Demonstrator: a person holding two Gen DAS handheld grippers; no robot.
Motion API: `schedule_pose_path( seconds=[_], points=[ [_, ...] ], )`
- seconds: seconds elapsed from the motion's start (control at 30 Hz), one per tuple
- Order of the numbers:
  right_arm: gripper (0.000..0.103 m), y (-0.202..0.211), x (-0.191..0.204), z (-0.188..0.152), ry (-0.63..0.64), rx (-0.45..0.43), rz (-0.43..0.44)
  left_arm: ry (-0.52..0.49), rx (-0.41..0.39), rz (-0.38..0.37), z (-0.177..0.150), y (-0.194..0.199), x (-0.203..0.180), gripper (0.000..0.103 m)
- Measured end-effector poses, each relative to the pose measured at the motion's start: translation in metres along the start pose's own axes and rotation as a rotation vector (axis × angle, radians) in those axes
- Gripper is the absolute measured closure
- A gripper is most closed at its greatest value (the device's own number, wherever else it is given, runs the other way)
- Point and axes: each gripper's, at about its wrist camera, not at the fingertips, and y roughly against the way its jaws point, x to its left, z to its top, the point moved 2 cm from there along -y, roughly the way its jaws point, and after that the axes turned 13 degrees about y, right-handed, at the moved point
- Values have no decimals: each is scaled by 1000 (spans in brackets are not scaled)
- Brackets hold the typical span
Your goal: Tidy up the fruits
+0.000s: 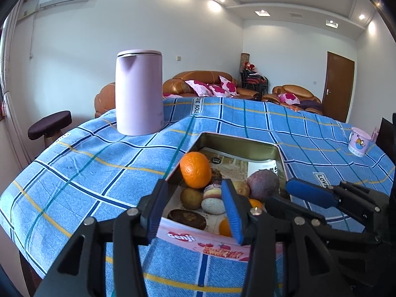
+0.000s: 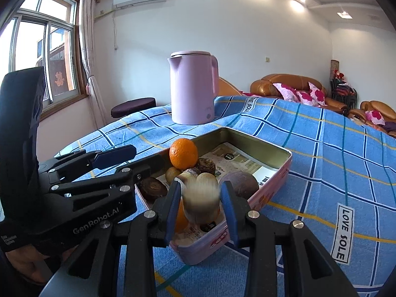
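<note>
A pink tin [image 1: 237, 139] [image 2: 284, 149] lined with newspaper holds several fruits. An orange [image 1: 195, 169] [image 2: 183, 157] sits on top of the pile, with a dark purple fruit [image 1: 263, 184] [image 2: 238, 183] and a kiwi [image 1: 191, 198] around it. My left gripper [image 1: 194, 210] [image 2: 149, 154] hovers open at the tin's near edge, nothing between its pads, the orange just past its fingertips. My right gripper [image 2: 201, 198] [image 1: 276, 193] is over the tin's corner. A blurred pale fruit [image 2: 201, 198] shows between its fingers. The left wrist view shows its blue pad bare, so it stands open.
A tall lilac kettle [image 1: 138, 91] [image 2: 193, 89] stands behind the tin on the blue checked tablecloth [image 1: 81, 173]. A small printed mug [image 1: 358, 143] sits near the table's right edge. Sofas, a stool and a door lie beyond the table.
</note>
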Motion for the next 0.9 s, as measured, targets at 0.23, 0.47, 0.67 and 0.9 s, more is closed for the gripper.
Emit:
schedule_pose_path(
  seconds=[0.23, 0.47, 0.67, 0.9],
  points=[
    [62, 4, -3, -1, -14, -9, -18, 1, -9, 7, 1, 2, 2, 42],
    [53, 20, -13, 1, -49, -41, -67, 9, -33, 6, 4, 9, 2, 28],
    [48, 34, -23, 2, -75, -68, -118, 11, -47, 8, 7, 13, 0, 25],
    [47, 39, -33, 0, -107, -69, -148, 8, -57, 11, 8, 18, -2, 22]
  ],
)
